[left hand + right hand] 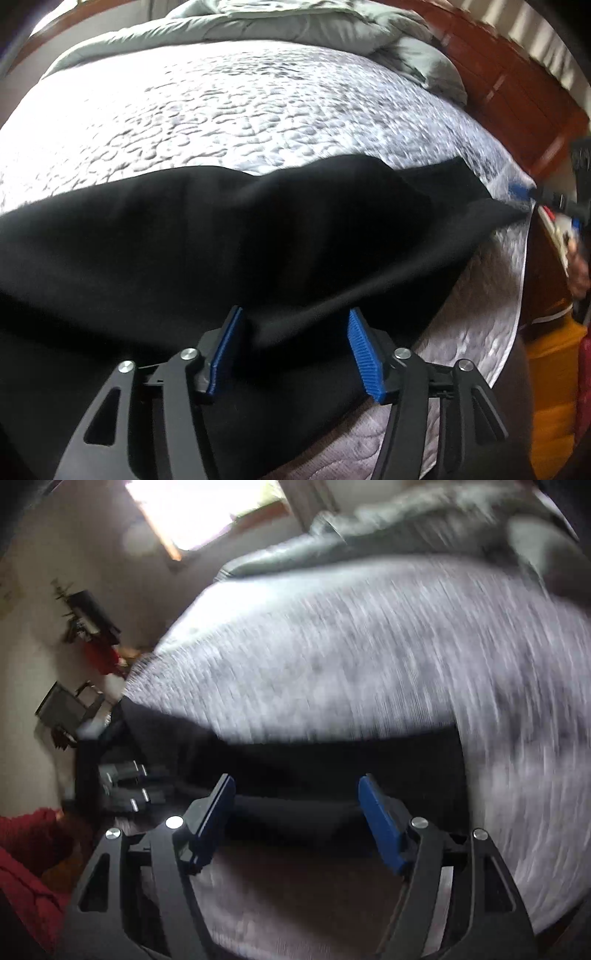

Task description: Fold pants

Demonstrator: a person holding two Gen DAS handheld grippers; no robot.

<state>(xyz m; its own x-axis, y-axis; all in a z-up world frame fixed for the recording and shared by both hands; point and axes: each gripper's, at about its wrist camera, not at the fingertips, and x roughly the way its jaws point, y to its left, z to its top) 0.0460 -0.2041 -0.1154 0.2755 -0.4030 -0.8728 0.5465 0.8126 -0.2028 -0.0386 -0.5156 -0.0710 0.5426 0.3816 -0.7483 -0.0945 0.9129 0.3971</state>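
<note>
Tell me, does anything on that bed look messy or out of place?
Mostly the pants: they lie rumpled near the bed's edge, one corner hanging off it, not yet folded flat. A grey duvet is bunched at the far end. Both grippers, left and right, have open jaws. Nothing looks damaged.

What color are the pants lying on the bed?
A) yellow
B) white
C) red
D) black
D: the pants are a black cloth spread over the pale quilted bed cover, right in front of the open left gripper.
</note>
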